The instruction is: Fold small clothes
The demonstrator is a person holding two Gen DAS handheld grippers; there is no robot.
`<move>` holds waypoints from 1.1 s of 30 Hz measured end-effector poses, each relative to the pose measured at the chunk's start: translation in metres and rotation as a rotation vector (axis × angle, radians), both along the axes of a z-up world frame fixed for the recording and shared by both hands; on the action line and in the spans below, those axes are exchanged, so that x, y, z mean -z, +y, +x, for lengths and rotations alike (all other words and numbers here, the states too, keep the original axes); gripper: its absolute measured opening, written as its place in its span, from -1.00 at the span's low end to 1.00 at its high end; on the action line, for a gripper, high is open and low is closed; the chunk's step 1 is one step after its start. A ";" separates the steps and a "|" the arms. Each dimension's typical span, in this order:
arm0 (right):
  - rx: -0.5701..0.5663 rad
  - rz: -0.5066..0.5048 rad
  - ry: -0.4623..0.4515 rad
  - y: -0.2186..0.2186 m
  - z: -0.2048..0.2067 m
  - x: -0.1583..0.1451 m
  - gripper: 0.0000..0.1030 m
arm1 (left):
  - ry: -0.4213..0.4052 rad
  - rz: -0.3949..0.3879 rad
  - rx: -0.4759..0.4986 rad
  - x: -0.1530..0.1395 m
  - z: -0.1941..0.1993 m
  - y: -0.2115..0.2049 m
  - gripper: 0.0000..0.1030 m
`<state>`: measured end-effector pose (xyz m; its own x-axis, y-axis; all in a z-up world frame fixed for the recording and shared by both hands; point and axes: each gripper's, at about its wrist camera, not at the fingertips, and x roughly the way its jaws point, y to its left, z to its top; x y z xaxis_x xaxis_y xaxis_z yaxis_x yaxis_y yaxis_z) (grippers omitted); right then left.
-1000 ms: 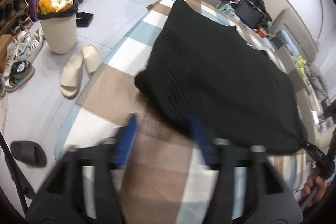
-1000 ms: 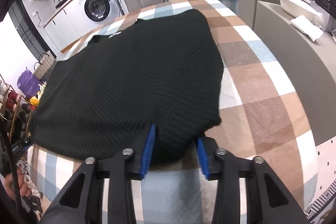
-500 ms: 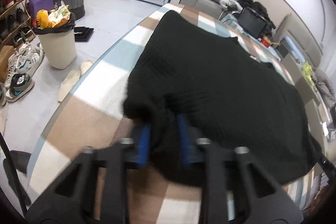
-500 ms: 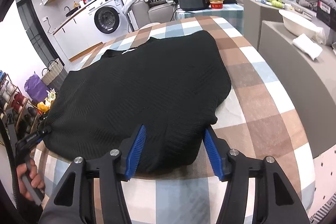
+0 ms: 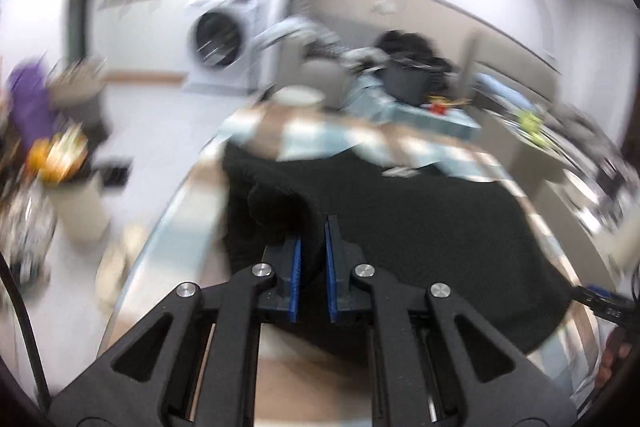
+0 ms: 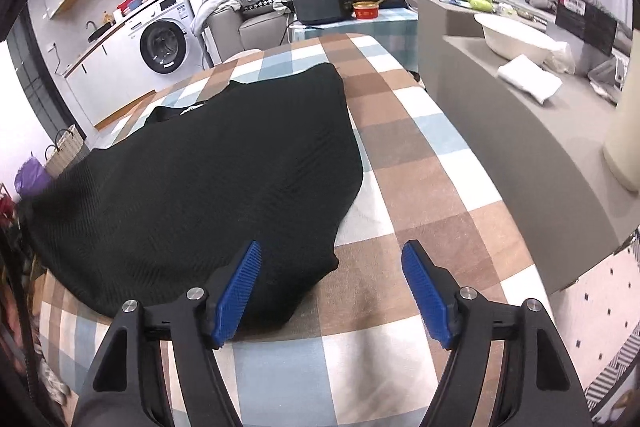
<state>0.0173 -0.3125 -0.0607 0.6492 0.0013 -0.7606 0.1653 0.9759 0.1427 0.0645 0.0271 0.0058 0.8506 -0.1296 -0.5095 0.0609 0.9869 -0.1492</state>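
Note:
A black knit garment (image 6: pixel 220 167) lies spread on the checked tablecloth (image 6: pixel 420 167). In the blurred left wrist view my left gripper (image 5: pixel 313 235) is shut on a bunched corner of the garment (image 5: pixel 420 227), which is raised off the cloth and folds over itself there. My right gripper (image 6: pixel 331 249) hovers over the garment's near right corner. Its jaws are opening, and the blue pads (image 6: pixel 240 287) stand wide apart without pressing on the fabric. The corner lies flat below, mostly by the left pad.
A grey counter (image 6: pixel 520 131) with a white basin (image 6: pixel 516 37) and folded cloth runs along the table's right side. Beyond the far end are a small black screen (image 6: pixel 320 5) and a washing machine (image 6: pixel 162 45). A bin (image 5: pixel 80 203) stands on the floor at left.
My left gripper closed on the garment's near left corner and lifted it up and forward. My right gripper let go of the near right corner, opened wide and drew back slightly.

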 end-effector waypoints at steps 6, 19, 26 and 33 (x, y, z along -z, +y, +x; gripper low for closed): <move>0.009 -0.007 -0.020 -0.002 -0.008 -0.007 0.45 | -0.031 0.061 0.415 -0.021 0.015 -0.131 -0.86; 0.013 0.024 -0.024 -0.009 -0.006 -0.014 0.45 | 0.189 0.052 0.631 0.039 -0.019 -0.163 0.19; -0.195 0.203 -0.030 0.023 0.047 -0.014 0.45 | 0.259 -0.030 0.344 0.045 0.006 -0.072 0.24; -0.281 0.405 0.086 0.053 0.106 0.029 0.43 | 0.306 -0.079 0.246 0.067 0.016 -0.026 0.24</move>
